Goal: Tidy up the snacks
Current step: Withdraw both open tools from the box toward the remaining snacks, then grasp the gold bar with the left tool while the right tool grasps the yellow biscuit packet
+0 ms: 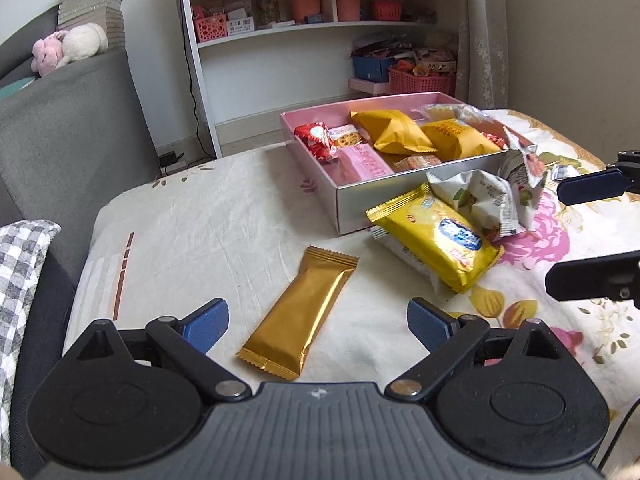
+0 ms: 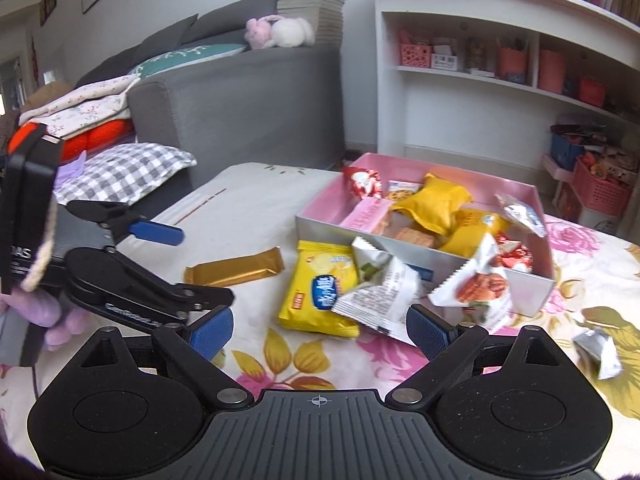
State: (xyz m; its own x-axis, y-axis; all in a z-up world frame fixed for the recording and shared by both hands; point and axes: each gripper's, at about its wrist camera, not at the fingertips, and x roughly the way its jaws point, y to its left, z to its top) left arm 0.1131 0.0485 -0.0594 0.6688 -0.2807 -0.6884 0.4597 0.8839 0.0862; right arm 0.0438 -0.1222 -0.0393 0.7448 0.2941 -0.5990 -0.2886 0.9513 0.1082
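Observation:
A gold snack bar (image 1: 298,316) lies on the floral cloth between the fingers of my left gripper (image 1: 318,320), which is open and does not touch it. A pink box (image 1: 360,208) behind it holds several snack packets. In front of the box lie a yellow packet (image 1: 436,240) and a white packet (image 1: 476,200). Another white packet (image 2: 476,284) leans on the box wall. My right gripper (image 2: 320,328) is open and empty, just short of the yellow packet (image 2: 320,292). From the right wrist, the left gripper (image 2: 192,264) shows over the gold bar (image 2: 234,268).
A small silver wrapper (image 2: 598,348) lies at the right on the cloth. A grey sofa (image 1: 60,128) with a checked cushion (image 2: 128,168) stands to the left. A white shelf unit (image 1: 304,52) with baskets stands behind. A hand (image 2: 56,312) holds the left gripper.

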